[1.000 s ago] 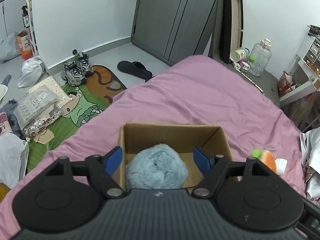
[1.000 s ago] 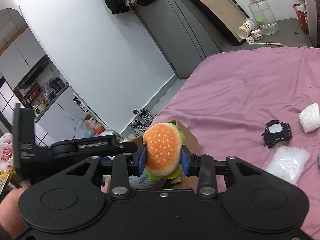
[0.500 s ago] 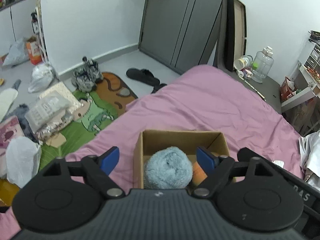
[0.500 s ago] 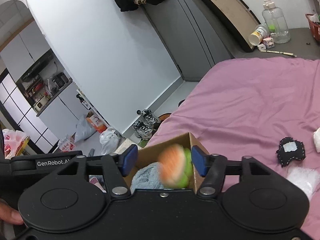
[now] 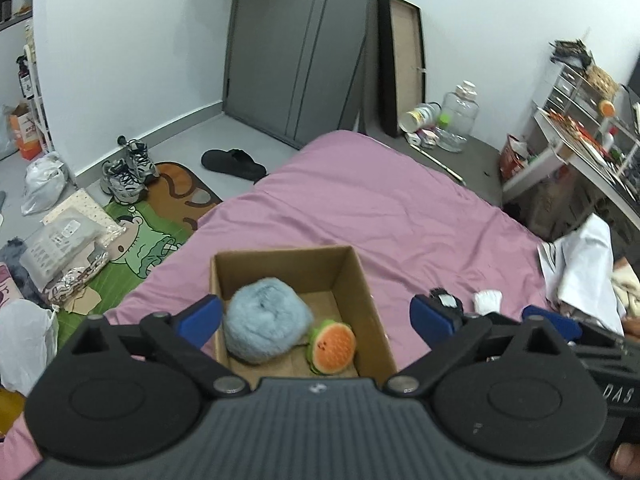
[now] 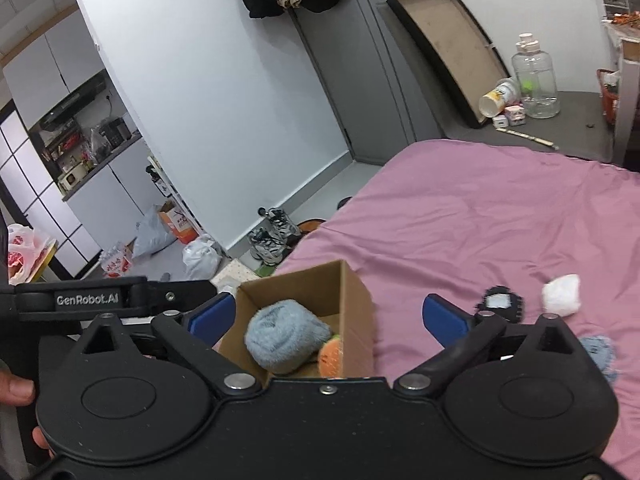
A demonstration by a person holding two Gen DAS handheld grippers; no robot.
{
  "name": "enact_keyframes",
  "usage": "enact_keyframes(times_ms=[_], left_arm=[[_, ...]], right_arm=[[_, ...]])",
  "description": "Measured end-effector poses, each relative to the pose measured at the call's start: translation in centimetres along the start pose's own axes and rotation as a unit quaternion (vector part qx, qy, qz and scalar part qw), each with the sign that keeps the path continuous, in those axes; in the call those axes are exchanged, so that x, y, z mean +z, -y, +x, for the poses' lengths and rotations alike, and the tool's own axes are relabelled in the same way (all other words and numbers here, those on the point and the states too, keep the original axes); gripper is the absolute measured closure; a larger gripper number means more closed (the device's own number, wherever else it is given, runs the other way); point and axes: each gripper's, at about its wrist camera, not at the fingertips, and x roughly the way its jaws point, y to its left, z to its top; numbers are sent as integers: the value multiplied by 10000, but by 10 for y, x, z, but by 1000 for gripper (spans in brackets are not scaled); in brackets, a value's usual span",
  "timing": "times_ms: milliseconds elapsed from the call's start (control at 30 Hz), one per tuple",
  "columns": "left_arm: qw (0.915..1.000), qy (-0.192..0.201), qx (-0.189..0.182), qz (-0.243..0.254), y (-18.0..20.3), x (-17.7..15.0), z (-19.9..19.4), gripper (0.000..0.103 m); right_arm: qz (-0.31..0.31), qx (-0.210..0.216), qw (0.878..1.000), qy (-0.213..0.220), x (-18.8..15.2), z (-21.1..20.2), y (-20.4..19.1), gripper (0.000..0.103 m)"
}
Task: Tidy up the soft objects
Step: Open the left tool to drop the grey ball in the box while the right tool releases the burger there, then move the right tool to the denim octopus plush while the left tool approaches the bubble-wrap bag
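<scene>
Burger plush (image 5: 332,346) now in box (image 5: 360,276), face tilted sideways.

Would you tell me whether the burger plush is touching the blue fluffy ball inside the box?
Touching. The left wrist view shows the burger plush pressed against the ball, no gap.

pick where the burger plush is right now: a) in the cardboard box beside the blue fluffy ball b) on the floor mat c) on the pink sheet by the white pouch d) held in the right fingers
a: the burger plush lies inside the cardboard box, right beside the blue fluffy ball, with no fingers touching it.
</scene>
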Motion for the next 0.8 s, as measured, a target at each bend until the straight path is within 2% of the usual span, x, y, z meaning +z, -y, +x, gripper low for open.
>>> enact_keyframes(times_ms=[133, 333, 433, 600, 800], left_arm=[[9996, 134, -43, 226, 14, -9, -13, 0], [9992, 312, -139, 203, 30, -19, -28, 0], [9990, 159, -402, 74, 36, -23, -31, 0], [9992, 57, -378, 88, 53, -33, -35, 0], [9979, -338, -547, -18, 69, -46, -28, 0]], right_arm=[[-26, -60, 10000, 39, 1, -18, 12, 0], [-249, -121, 9995, 124, -4, -43, 25, 0], [-313, -140, 9993, 156, -9, -52, 32, 0], [-234, -37, 9996, 153, -13, -62, 45, 0], [-293, -280, 9989, 235, -13, -71, 58, 0]])
